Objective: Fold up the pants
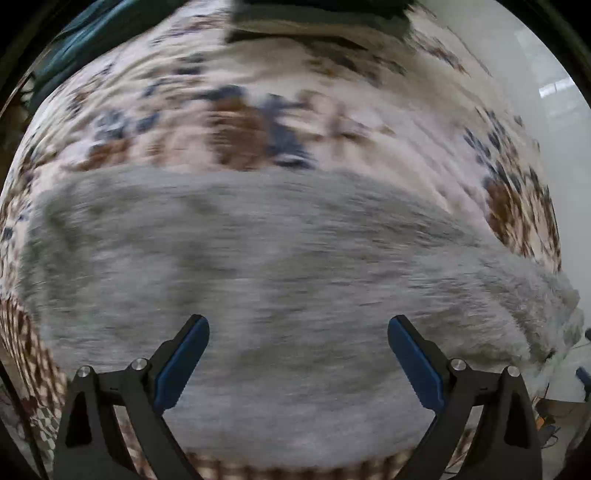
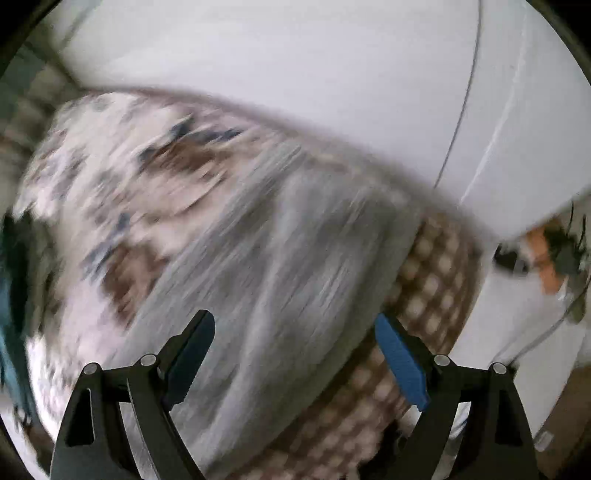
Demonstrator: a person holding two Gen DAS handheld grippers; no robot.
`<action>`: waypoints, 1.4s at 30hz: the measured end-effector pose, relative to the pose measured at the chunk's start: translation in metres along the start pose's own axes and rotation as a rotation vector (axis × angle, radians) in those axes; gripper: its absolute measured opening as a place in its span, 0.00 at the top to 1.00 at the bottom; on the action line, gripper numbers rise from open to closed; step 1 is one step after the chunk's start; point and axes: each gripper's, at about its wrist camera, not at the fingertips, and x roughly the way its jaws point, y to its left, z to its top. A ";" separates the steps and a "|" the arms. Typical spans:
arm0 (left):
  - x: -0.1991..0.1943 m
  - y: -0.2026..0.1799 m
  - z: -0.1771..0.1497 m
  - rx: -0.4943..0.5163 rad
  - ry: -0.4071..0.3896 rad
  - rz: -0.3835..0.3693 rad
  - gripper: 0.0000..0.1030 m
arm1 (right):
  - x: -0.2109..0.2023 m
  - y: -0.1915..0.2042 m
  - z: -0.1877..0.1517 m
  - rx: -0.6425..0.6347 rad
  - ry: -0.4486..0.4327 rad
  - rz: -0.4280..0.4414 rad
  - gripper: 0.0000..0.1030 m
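Observation:
Grey fleecy pants [image 1: 277,277] lie spread flat on a bed and fill the lower half of the left wrist view, blurred by motion. Above them my left gripper [image 1: 298,328] points down, open, its blue pads [image 1: 184,362] wide apart with nothing between them. In the right wrist view the same grey pants [image 2: 277,258] run diagonally toward the bed's edge. My right gripper [image 2: 295,325] hangs over them, open and holding nothing, one blue pad [image 2: 402,365] over the checkered border.
A floral bedspread [image 1: 240,122] covers the bed, with a brown checkered border [image 2: 436,280] along its edge. White floor [image 2: 295,74] lies beyond. Teal cloth [image 1: 85,37] and a dark item [image 1: 317,18] sit at the far side. Cables and clutter [image 2: 554,251] lie on the floor.

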 end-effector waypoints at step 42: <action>0.011 -0.083 -0.054 0.012 0.065 -0.021 0.04 | 0.073 -0.033 0.021 0.144 0.301 0.110 0.27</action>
